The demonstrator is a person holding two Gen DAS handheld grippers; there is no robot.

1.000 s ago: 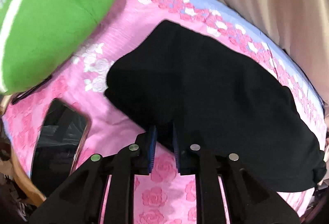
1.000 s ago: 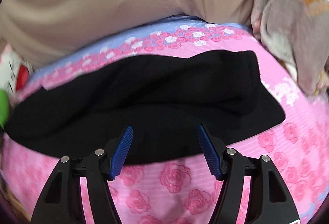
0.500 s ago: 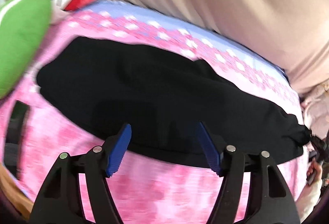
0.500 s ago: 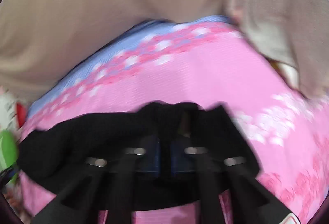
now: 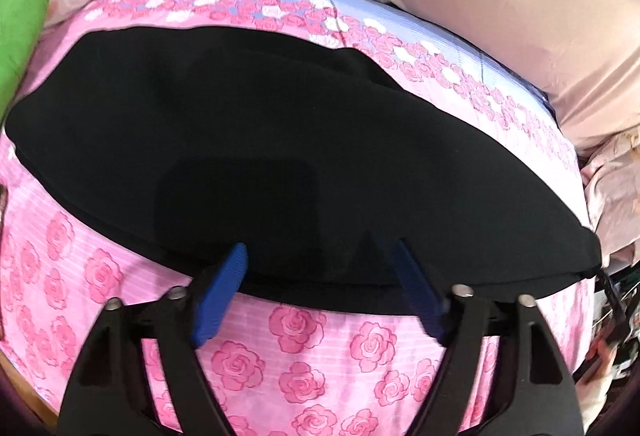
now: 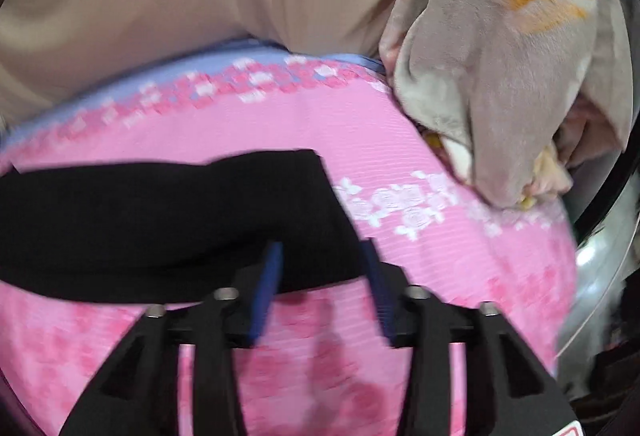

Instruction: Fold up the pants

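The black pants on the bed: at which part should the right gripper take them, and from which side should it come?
Likely the near right corner of the pants, approached from the bed's front edge. That end is square and lies flat, and the open right gripper already points at it.

Right gripper (image 6: 320, 256) was clamped on the pants (image 6: 168, 220) 0.5 s ago, now parted, empty. Pants lie flat, left of frame. Left gripper (image 5: 316, 256) released earlier.
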